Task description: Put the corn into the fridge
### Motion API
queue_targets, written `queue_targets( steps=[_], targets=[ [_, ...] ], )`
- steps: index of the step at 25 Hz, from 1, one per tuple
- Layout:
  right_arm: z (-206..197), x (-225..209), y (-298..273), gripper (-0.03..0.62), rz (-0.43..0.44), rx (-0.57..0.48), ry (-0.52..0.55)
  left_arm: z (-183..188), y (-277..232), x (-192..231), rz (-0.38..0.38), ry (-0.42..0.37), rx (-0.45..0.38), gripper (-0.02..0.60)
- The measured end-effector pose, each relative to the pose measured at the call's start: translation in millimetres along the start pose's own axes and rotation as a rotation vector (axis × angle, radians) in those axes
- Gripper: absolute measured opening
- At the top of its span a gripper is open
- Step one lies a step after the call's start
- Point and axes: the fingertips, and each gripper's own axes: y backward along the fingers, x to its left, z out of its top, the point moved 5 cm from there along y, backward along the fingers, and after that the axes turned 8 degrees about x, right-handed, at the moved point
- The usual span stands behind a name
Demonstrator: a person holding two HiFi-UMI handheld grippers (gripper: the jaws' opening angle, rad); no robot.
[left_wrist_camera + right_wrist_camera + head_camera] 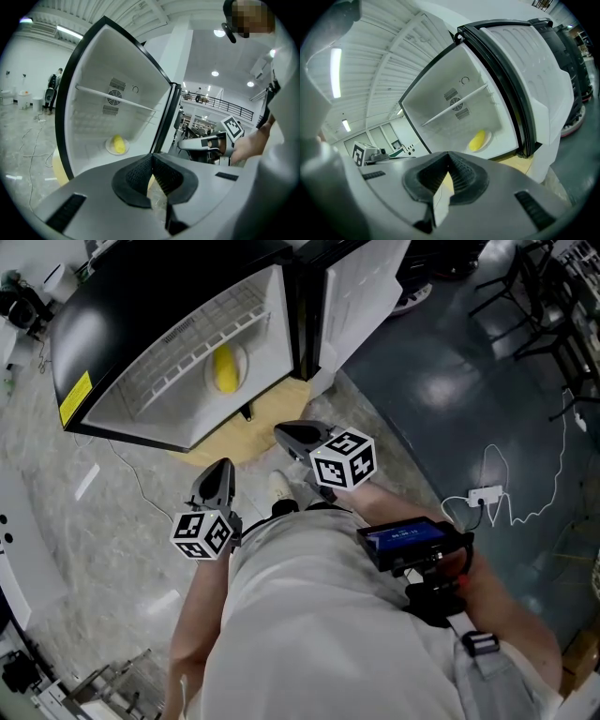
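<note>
The yellow corn lies on a small white plate inside the open fridge. Both gripper views also look into the fridge: the corn shows at the compartment's bottom, and the corn rests on the plate. My left gripper and right gripper hang side by side in front of the fridge, well apart from the corn. Each is shut with nothing between its jaws: left gripper, right gripper.
The fridge door stands swung open to the right. A wire shelf crosses the compartment above the plate. A yellow mat lies under the fridge. A white power strip with cables lies on the grey floor at right, with chair legs beyond.
</note>
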Motion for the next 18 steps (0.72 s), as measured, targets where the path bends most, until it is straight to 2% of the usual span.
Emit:
queue_targets(
  steps=[18],
  targets=[
    [-4, 23, 7, 0.008, 0.060, 0.027, 0.055, -5, 0, -22, -0.009, 0.056, -0.015, 0.008]
  ],
)
